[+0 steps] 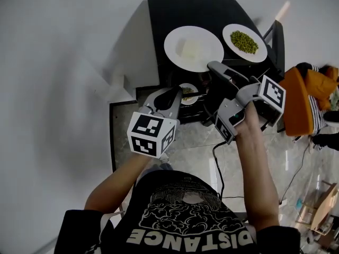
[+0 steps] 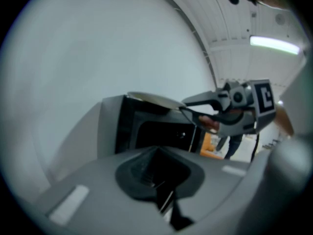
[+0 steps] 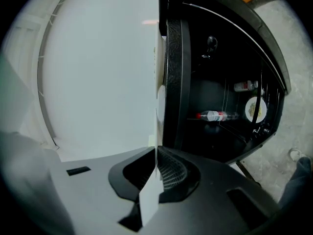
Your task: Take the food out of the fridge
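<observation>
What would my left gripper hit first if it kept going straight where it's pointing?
Most likely the black fridge: the left gripper aims at its dark front, just under the white plate on top. How deep it would get is unclear.

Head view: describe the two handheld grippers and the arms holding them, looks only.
Both the left gripper and the right gripper have grey plastic bodies with dark jaws, each carrying a cube of black-and-white square markers. A black cable trails below the right one. The person wears a black short-sleeved T-shirt with white print.
</observation>
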The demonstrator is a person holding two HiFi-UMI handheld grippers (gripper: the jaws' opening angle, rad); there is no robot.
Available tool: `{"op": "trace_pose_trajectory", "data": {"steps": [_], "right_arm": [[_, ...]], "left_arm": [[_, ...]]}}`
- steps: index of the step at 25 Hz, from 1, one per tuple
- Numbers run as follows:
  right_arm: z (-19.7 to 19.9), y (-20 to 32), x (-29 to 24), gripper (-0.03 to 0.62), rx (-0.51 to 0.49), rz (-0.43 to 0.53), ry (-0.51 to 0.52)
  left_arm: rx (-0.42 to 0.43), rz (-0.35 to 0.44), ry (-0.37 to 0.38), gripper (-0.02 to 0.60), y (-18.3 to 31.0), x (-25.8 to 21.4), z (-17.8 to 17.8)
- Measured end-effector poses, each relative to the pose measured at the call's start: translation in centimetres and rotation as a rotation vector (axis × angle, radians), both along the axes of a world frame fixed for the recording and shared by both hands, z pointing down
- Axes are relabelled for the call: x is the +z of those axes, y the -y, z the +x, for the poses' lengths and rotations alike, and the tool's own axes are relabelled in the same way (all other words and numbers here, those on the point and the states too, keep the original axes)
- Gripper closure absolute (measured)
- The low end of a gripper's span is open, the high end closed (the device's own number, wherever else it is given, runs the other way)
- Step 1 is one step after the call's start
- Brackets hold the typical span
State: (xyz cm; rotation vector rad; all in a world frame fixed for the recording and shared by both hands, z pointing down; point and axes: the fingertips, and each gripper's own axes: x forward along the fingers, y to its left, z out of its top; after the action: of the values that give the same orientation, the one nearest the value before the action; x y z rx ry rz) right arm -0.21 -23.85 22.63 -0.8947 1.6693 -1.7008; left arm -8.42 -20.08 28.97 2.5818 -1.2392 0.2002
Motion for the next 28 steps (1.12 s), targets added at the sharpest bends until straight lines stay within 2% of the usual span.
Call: {"op": "trace_pose_trajectory", "data": {"steps": [7, 13, 20, 24, 28], "right_arm": [[-0.4, 1.5, -0.3, 0.583, 0.030, 0.001, 0.030], [-0.4, 1.4, -0.6, 0.582, 0.026, 0.046, 0.072], [0.1, -2.5, -1.4, 0.579, 0.003, 0.115, 0.114], [1.1, -2.6, -0.5, 0.579, -0.003, 0.159, 0.066], [1.7, -4.6, 0.4, 0.579, -0.041, 0.243, -0.083]], "left_arm": [[-0.004, -0.007, -0.006, 0.580, 0.7, 0.1, -0.4], [-0.012, -0.011, -0.007, 0.580, 0.4, 0.3, -0.3], [-0.032, 0.005, -0.016, 0.580, -2.5, -0.9, 0.0], [-0.035, 0.007, -0.013, 0.580, -1.8, -0.3, 1.2], [-0.037, 0.010, -0.002, 0.580, -2.7, 0.2, 2.7]]}}
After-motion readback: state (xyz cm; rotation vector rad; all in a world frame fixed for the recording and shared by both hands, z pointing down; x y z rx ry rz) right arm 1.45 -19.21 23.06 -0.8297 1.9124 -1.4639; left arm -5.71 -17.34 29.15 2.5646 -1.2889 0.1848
